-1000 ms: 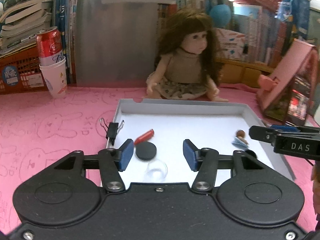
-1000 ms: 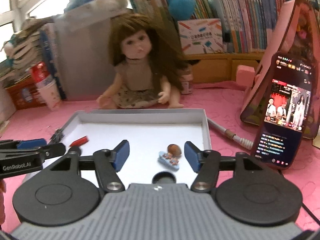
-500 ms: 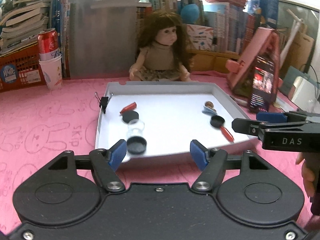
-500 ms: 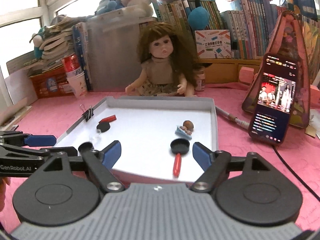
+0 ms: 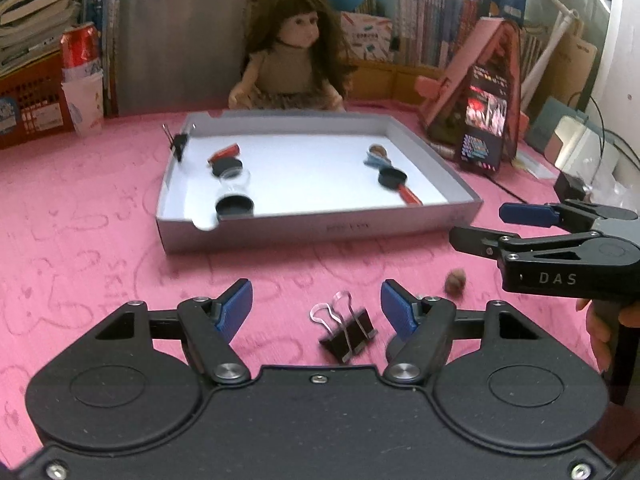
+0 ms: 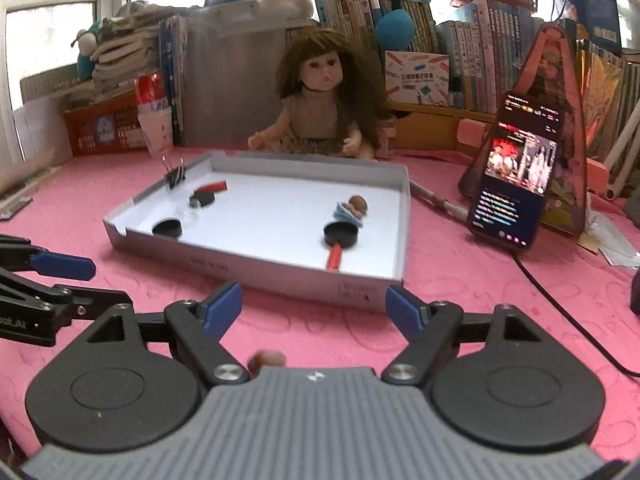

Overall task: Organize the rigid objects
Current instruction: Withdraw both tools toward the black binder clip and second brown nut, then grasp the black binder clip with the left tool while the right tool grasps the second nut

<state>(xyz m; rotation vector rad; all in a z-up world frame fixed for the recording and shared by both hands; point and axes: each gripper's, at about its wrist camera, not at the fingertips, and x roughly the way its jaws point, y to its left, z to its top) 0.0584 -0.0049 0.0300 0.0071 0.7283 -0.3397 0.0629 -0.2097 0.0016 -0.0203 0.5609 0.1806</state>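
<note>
Your left claw (image 5: 316, 300) hangs wide over the black metal binder clip (image 5: 347, 332) on the pink desk (image 5: 80, 216) — lower and close; right claw (image 6: 314, 304) wide, empty.

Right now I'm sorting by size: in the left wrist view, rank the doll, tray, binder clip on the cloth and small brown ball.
1. tray
2. doll
3. binder clip, though nearness to the camera enlarges it
4. small brown ball

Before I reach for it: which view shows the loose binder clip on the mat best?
The left wrist view: the binder clip lies whole on the pink mat between the open jaws. The right wrist view does not show it at all.
</note>
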